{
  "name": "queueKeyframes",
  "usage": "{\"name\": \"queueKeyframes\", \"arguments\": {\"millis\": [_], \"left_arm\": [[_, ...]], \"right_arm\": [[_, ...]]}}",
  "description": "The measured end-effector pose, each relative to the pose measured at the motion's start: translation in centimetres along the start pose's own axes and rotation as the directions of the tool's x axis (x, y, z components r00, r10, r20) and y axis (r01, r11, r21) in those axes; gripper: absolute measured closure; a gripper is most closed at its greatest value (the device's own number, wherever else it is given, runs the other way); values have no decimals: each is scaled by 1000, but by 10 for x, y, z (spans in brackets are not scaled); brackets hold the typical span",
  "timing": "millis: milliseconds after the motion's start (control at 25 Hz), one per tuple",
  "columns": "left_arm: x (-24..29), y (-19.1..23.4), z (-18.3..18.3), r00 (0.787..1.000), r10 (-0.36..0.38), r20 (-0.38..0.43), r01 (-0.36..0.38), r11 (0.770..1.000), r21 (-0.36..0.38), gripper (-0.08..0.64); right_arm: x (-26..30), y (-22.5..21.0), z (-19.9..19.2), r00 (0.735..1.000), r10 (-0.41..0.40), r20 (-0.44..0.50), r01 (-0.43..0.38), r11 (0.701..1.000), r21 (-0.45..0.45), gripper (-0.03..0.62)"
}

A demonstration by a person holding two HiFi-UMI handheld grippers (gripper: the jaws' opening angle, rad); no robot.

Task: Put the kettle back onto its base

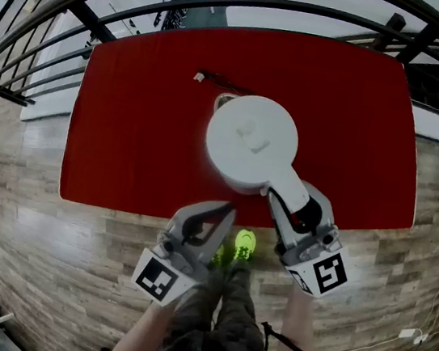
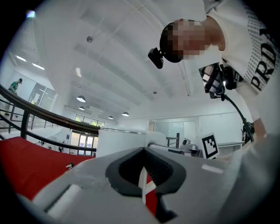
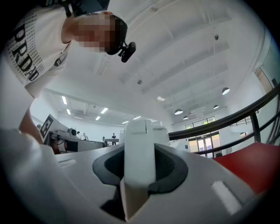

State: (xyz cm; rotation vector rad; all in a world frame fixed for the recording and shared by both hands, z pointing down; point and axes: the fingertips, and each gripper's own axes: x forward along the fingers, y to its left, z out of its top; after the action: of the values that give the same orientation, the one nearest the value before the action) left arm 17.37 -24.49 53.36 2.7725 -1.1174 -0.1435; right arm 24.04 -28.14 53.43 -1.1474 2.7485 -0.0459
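Observation:
A white kettle [image 1: 251,141] is seen from above over the red table [image 1: 126,140], with its handle [image 1: 289,191] pointing toward me. My right gripper [image 1: 285,198] is shut on that handle, which fills the gap between the jaws in the right gripper view [image 3: 139,148]. Most of the base is hidden under the kettle; only a sliver [image 1: 225,100] and its black cord [image 1: 211,77] show. I cannot tell whether the kettle rests on it. My left gripper [image 1: 227,208] is shut and holds nothing, just left of the handle at the table's near edge. It sees the kettle body [image 2: 118,141] ahead.
The table's near edge [image 1: 156,215] runs just under both grippers. A black railing [image 1: 52,39] curves round the far and left sides. The person's legs and green shoes [image 1: 244,245] stand on the wooden floor [image 1: 31,232] below.

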Motion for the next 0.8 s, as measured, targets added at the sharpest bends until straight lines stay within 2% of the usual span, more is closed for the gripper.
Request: {"name": "queueKeyframes", "arguments": {"millis": [240,800], "left_arm": [[-5,12,3,1000,-14,13,14,1000,-1,563],[2,-1,2,998,-70,-4,70,997,-12,563]], "right_arm": [[-3,9,-8,1000,3,-9,-4,1000,-30,469],[-7,13,0,1000,23,-3,-23,1000,-3,468]]}}
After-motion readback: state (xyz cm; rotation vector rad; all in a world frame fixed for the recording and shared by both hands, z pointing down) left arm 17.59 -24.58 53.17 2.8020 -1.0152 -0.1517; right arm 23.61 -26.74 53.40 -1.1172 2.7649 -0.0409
